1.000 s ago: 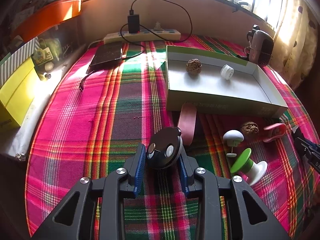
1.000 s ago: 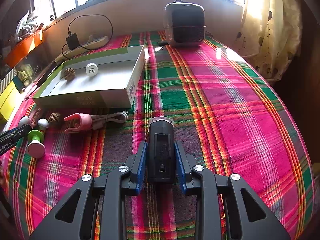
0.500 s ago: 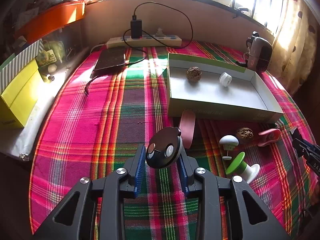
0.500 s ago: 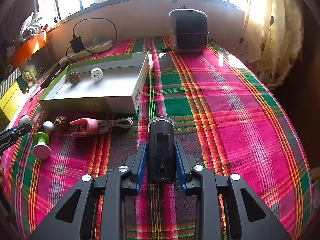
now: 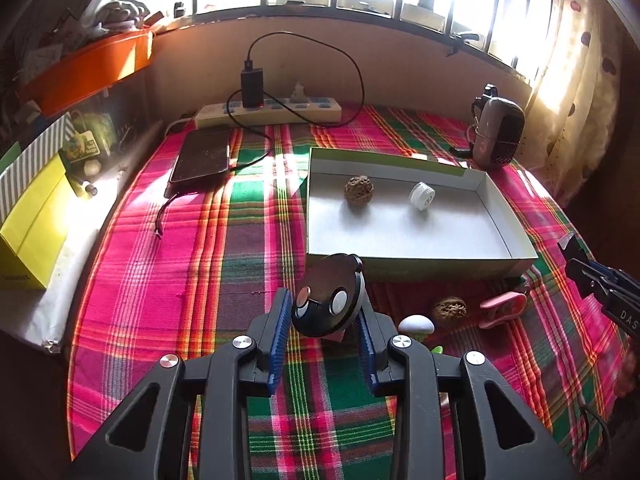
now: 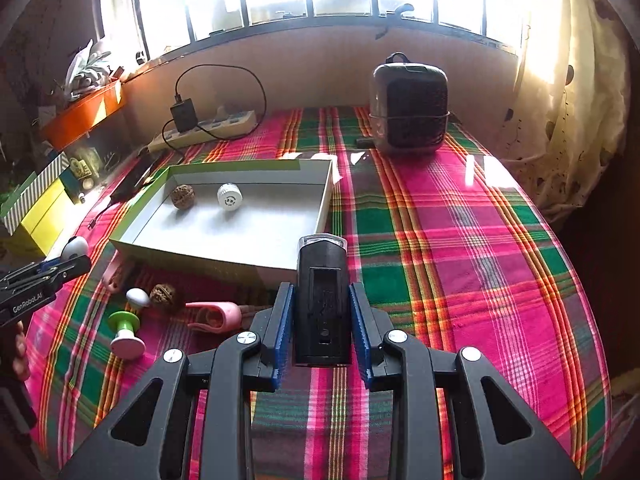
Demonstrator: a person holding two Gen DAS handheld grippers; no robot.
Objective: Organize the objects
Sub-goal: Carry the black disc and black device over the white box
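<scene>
A round table covered in a bright pink, green and orange plaid cloth (image 6: pixel 460 240) sits under a sunlit window. The left gripper (image 5: pixel 325 332) clasps a round black disc (image 5: pixel 327 300) with two silver studs between its blue pads, lifted above the cloth just in front of a shallow white box (image 5: pixel 404 258). The right gripper (image 6: pixel 322 322) clamps a black rectangular device (image 6: pixel 322 300) with a clear top edge, upright between its pads, near the box's right front corner.

Inside the box lie a brown walnut (image 5: pixel 358 189) and a white cap (image 5: pixel 422 195), apart from each other. On the cloth in front of the box rest a second walnut (image 6: pixel 163 295), a small white mushroom-shaped piece (image 6: pixel 137 297), a green-and-pink spool (image 6: pixel 126 334) and a pink clip (image 6: pixel 216 316).

Farther back stand a dark portable heater (image 6: pixel 408 108), a power strip (image 5: pixel 268 111) with a black charger plugged in, and a dark phone (image 5: pixel 202 156) lying flat.
</scene>
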